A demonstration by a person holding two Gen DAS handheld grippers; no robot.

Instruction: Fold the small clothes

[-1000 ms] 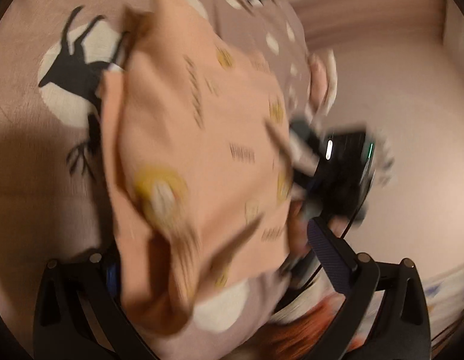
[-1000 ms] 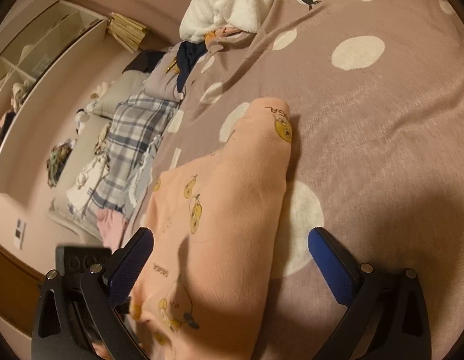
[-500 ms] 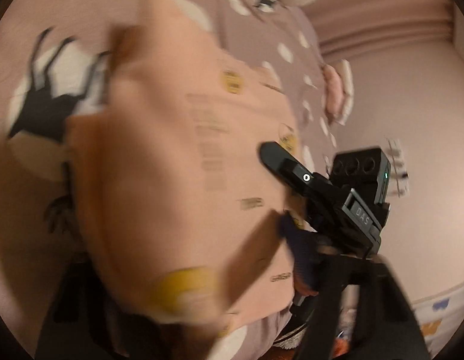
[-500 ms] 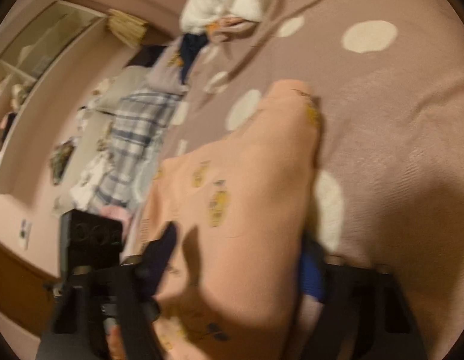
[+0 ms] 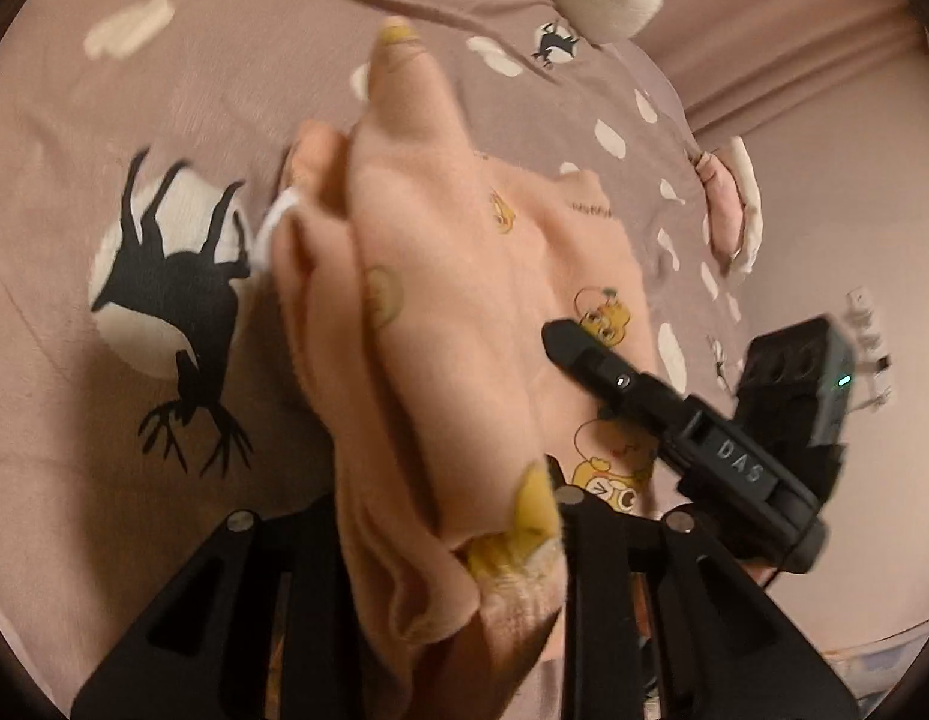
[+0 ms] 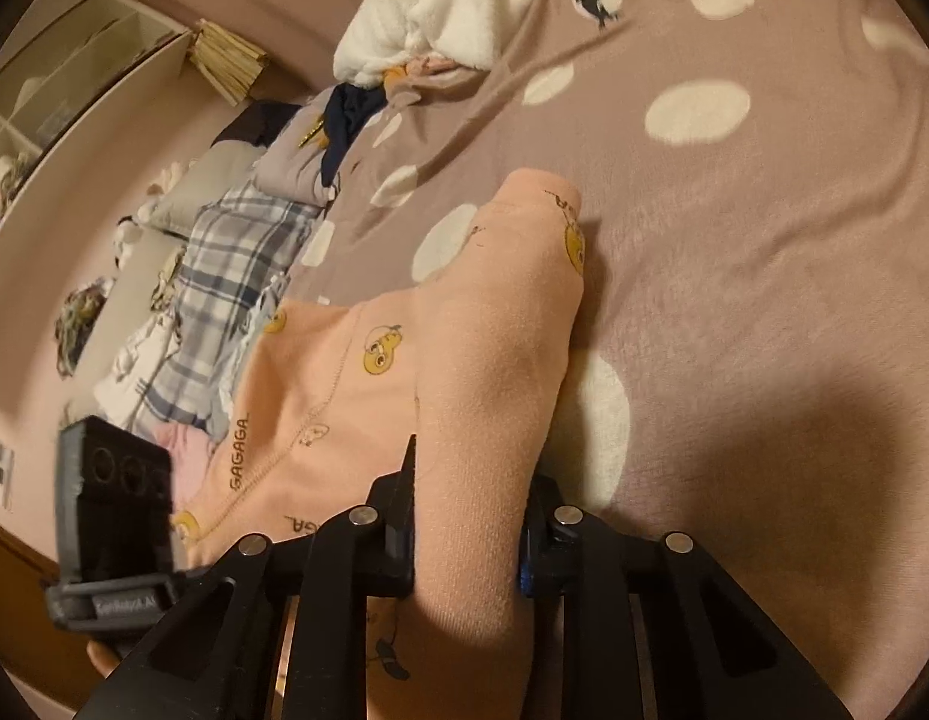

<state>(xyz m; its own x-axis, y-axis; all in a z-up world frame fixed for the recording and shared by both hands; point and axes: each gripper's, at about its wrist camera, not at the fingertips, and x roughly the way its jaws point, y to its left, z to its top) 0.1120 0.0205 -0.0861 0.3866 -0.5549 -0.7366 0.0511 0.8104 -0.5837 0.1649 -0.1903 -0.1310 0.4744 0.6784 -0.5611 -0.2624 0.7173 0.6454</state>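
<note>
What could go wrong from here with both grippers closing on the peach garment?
1. The left gripper is closing on a thick bunch of the peach garment, so it may clamp several layers and drag the fold crooked.
2. The right gripper is closing on a narrow folded ridge; the fabric could slip out when lifted.
3. The garment lies on the fuzzy spotted blanket, which either pinch might catch.

A home bedroom: a spotted bedspread [image 6: 734, 240], heaped laundry [image 6: 236, 276], wall shelves [image 6: 74, 78].
</note>
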